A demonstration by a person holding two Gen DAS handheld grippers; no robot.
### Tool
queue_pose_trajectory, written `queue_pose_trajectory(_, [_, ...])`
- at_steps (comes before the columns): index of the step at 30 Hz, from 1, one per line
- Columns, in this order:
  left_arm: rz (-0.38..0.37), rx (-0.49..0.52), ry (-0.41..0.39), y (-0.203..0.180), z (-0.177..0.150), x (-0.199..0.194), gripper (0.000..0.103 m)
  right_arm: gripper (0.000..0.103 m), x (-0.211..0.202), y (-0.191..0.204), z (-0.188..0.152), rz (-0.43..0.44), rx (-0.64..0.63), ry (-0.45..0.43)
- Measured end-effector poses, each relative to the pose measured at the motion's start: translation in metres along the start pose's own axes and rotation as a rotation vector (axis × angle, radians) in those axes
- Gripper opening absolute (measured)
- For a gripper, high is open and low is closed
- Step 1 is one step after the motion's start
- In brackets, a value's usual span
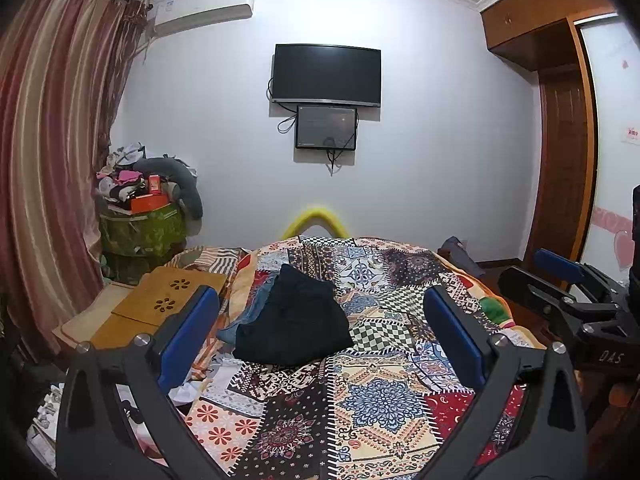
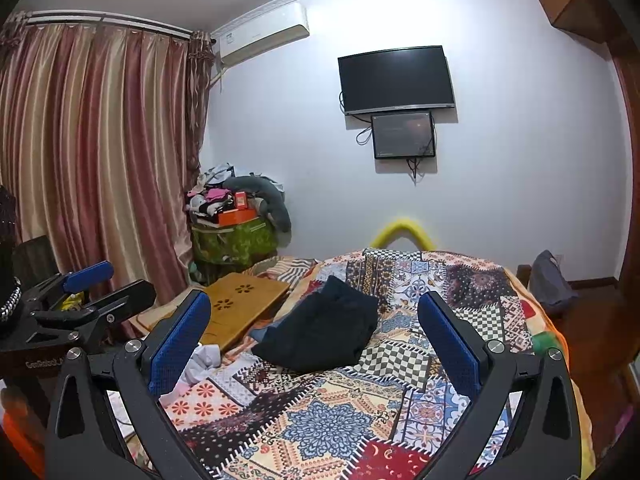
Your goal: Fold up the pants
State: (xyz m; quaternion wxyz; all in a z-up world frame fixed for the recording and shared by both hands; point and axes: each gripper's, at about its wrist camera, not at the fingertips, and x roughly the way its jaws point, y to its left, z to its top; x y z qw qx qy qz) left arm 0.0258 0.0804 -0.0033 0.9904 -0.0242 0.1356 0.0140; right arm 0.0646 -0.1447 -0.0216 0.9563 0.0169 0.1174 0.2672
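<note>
Open quilt [image 1: 360,400] lies in front of the dark pants [image 1: 294,320]; a wooden tray [image 1: 176,296] crowds the bed's left side.

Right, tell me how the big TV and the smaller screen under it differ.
The TV is clearly larger and wider than the small screen. The TV hangs higher, and the small screen sits directly beneath it, its top edge tucked behind the TV's lower edge. The TV is plain black, while the small screen shows a faint greyish glow. Both are dark-framed rectangles on the same white wall, with cables trailing below.
</note>
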Motion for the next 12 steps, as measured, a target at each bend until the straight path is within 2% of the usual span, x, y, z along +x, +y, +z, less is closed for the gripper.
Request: queue_pose_trajectory(12, [-0.003,-0.011,0.009,0.0062,-0.0017,0.0002,0.103,0.103,0.0026,0.0014,0.0008,-0.009,-0.001,0.008])
